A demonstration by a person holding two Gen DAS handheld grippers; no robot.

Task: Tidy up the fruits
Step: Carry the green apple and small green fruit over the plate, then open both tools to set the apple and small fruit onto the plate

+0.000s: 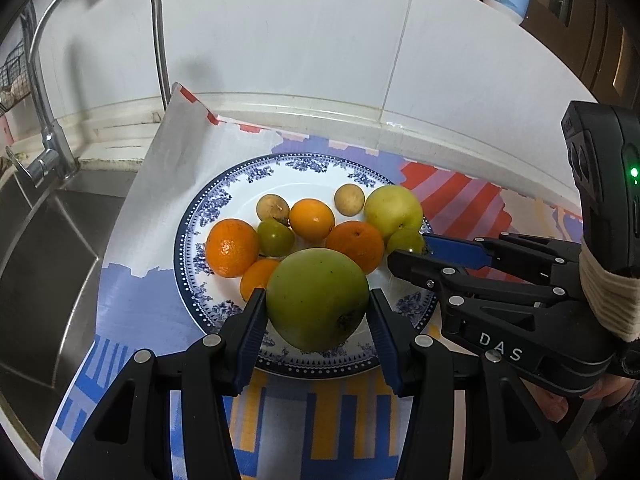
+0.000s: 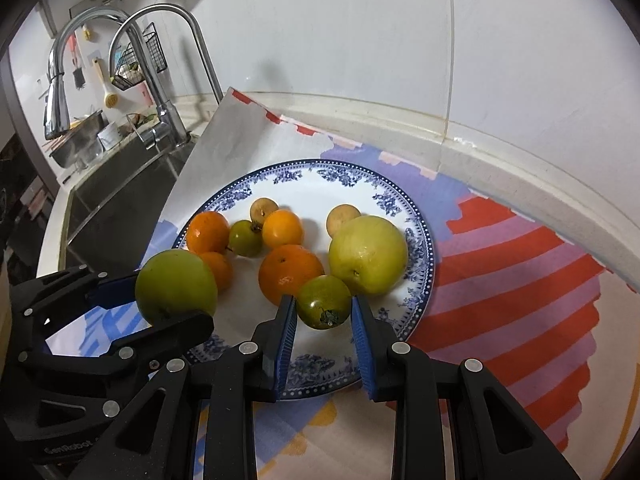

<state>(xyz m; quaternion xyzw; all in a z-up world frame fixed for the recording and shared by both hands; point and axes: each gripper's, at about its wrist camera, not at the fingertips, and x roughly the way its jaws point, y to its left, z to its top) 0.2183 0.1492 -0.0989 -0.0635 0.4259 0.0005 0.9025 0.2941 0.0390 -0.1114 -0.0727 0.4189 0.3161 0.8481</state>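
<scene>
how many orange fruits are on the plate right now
4. One at the left edge of the plate; a smaller one just in front of it, partly hidden by the big green fruit; one mid-plate toward the back; one at the centre front.
</scene>
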